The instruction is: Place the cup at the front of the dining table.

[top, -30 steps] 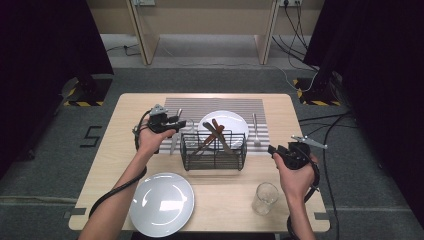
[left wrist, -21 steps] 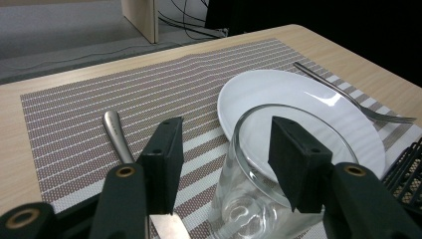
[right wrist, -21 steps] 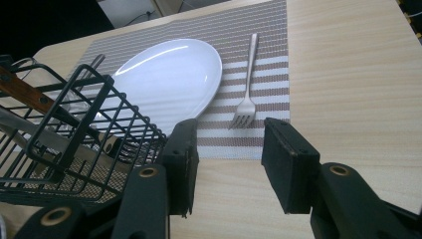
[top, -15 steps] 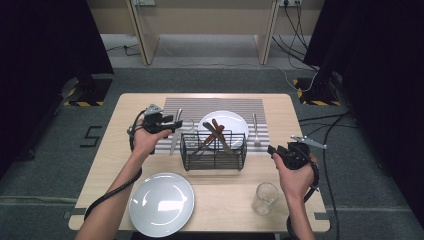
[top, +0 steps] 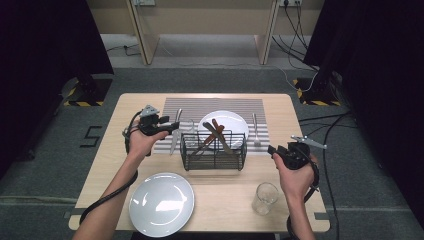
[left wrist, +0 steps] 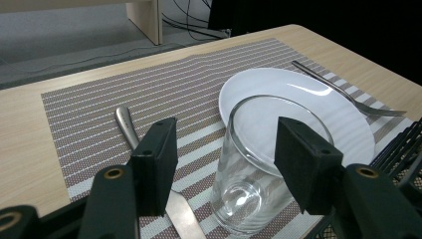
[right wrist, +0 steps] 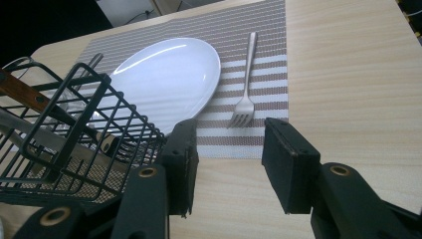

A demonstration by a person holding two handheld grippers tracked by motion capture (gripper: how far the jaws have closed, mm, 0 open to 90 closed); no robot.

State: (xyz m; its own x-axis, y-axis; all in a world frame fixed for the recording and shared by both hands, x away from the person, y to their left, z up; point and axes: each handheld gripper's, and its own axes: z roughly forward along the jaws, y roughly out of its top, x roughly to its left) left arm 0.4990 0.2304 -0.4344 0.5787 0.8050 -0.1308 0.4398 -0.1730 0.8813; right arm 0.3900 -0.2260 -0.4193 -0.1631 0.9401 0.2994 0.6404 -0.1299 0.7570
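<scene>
A clear drinking glass (left wrist: 249,199) stands upright on the striped placemat (left wrist: 164,84), between a table knife (left wrist: 127,127) and a white plate (left wrist: 308,99). My left gripper (left wrist: 229,149) is open around the glass; its jaws have just been opening and the pads stand off its sides. In the high view the left gripper (top: 172,126) points right at this glass (top: 191,129), close to the wire basket (top: 214,150). My right gripper (right wrist: 229,154) is open and holds nothing, hovering over bare table at the right (top: 272,149), facing a fork (right wrist: 246,94).
The black wire basket (right wrist: 74,144) holds wooden-handled cutlery (top: 217,132). A second white plate (top: 161,203) lies near the front edge, and another glass (top: 265,198) stands at the front right. The fork (top: 255,129) lies right of the plate on the mat (top: 232,120).
The left gripper has drawn back a little to the left, away from the glass. The right gripper has stayed still.
</scene>
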